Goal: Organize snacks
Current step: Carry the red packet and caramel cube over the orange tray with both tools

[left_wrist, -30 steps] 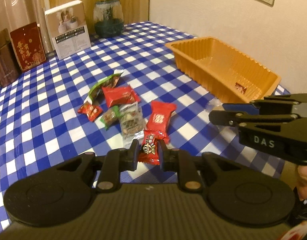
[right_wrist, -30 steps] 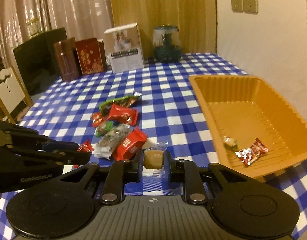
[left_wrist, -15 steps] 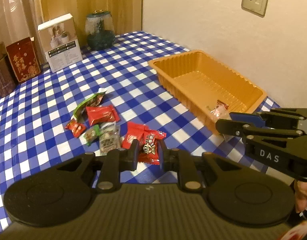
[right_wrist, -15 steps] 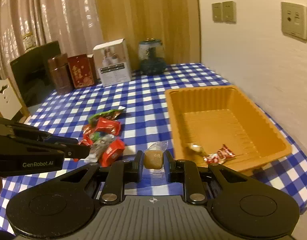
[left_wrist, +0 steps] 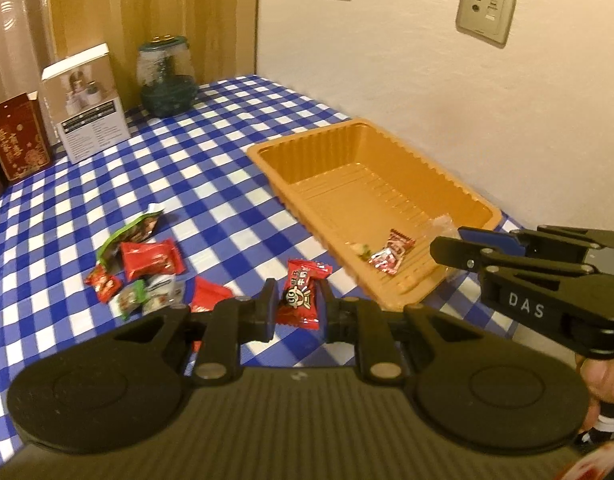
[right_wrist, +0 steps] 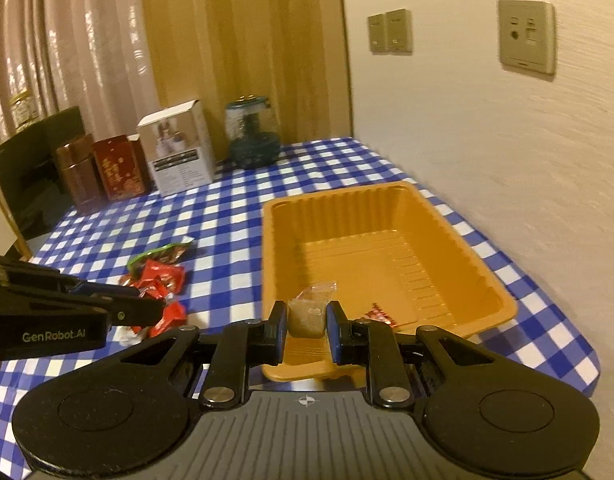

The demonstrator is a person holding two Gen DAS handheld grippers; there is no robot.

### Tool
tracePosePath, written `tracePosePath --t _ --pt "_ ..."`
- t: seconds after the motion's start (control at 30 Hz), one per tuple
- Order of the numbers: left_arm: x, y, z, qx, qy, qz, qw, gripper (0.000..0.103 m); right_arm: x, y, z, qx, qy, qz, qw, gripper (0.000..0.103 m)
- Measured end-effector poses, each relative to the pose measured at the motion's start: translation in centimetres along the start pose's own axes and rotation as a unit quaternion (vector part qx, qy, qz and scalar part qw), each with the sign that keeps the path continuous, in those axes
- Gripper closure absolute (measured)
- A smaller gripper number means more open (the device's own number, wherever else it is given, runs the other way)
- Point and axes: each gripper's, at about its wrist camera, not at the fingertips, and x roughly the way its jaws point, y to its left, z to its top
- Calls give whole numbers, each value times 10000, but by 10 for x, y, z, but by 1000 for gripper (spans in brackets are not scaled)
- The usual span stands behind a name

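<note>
Blue-checked tablecloth, orange ribbed plastic tray. Left gripper pinches red wrapped candy; right gripper pinches clear-wrapped tan sweet. Carry each past the near rim, then release low.

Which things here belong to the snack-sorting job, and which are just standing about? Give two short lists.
Part of the job:
- orange tray
- red candy in the left gripper
- brown sweet in the right gripper
- loose snack pile
- wrapped sweets in the tray

Just standing about:
- white box
- glass jar
- red tin
- brown canister
</note>
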Motion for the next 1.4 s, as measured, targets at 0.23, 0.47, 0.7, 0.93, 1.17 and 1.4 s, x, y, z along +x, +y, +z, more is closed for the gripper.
tracePosePath --t 0.23,0.47,0.7,0.93,1.17,1.4 --pt "13 -14 8 55 -4 -114 9999 85 -1 -22 9 164 -52 -120 9998 82" --pt "28 -26 16 125 -3 -224 9997 85 4 -41 14 257 -95 -260 9993 82" --pt "49 -35 23 185 3 -346 9992 85 14 -65 18 477 -151 -419 9979 82" --pt "77 -42 30 281 -13 -519 9983 85 32 -79 19 541 -109 -450 9975 82" --pt "106 -47 35 421 88 -547 9976 85 48 -87 19 569 2 -418 9975 82" --pt "119 -52 36 487 125 -618 9968 85 53 -91 19 608 30 -423 9973 82"
